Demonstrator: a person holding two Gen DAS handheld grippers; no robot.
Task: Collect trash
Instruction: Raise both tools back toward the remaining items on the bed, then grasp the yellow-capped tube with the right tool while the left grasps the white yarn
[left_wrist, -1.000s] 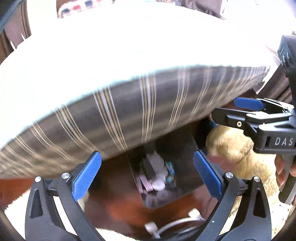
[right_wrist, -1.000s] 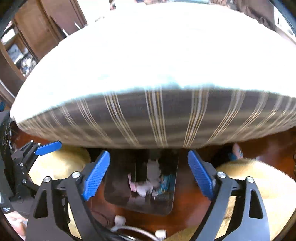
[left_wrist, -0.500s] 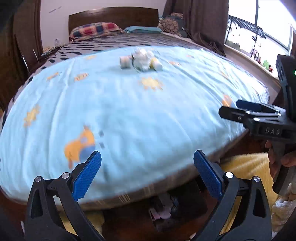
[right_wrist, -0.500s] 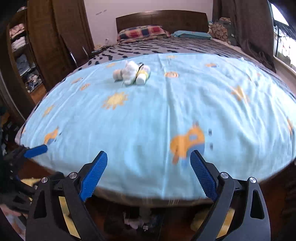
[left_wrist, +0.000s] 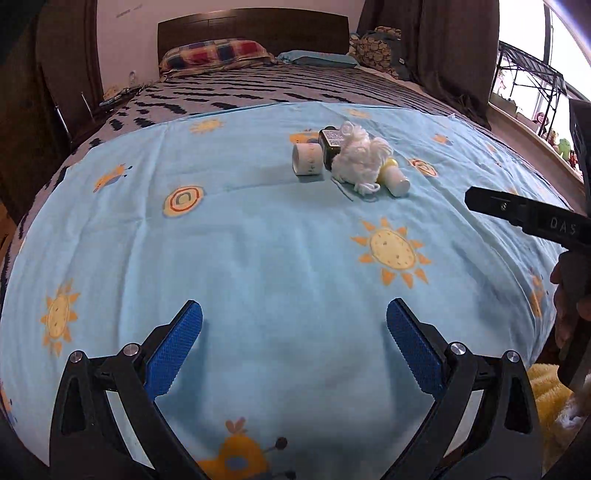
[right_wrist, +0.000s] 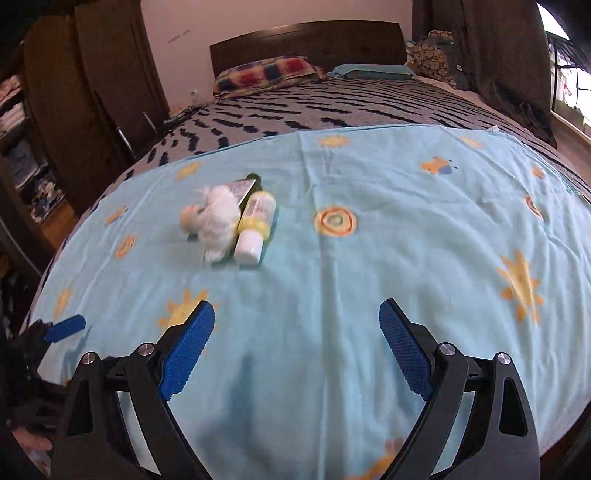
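Both sets of blue ribbed fingers, left gripper (left_wrist: 294, 345) and right gripper (right_wrist: 296, 345), are spread wide and holding nothing over smooth light-blue sheet (left_wrist: 258, 251), with the trash clump well ahead: paper roll (left_wrist: 307, 159), fluffy white wad (left_wrist: 357, 161), capped bottle (right_wrist: 255, 228).

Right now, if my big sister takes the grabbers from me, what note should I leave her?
Left tool: open, holding nothing, over the near edge of the light blue sun-print sheet.
Right tool: open, holding nothing too.
Trash sits in one pile mid-bed: fluffy white yarn wad, small white tape roll, dark green square bottle, yellow-banded white-capped bottle.
Nothing on the bed is picked up yet; all four pieces are left.
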